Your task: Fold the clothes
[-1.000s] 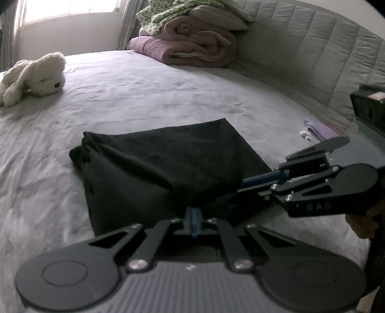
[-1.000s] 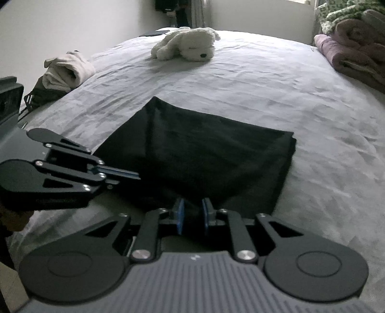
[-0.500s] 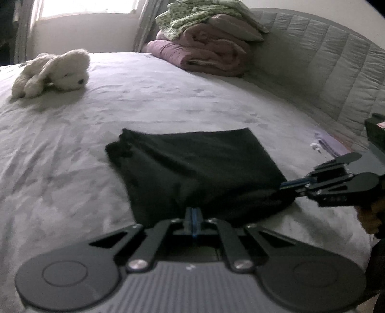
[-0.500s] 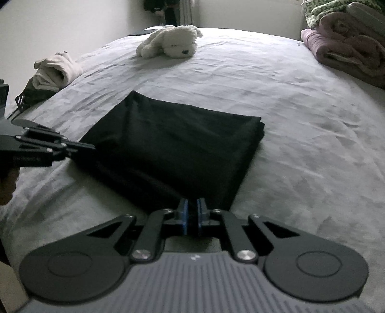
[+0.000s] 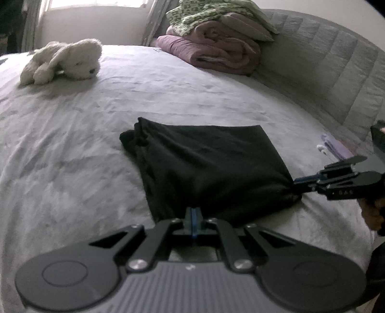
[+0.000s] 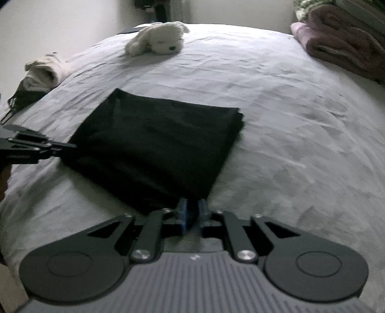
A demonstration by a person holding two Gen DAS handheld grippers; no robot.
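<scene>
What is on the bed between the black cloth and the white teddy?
Nothing: only bare, wrinkled sheet lies between the black cloth and the white teddy, in both wrist views.

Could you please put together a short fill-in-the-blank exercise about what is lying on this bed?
1. The folded garment between the two grippers is ____ in colour.
2. The white soft toy lies on the ____.
3. The green patterned bedding sits on top of the ____ blanket.
4. The left gripper is ____ on the garment's near edge.

Missing words: black; bed; pink; shut
</scene>
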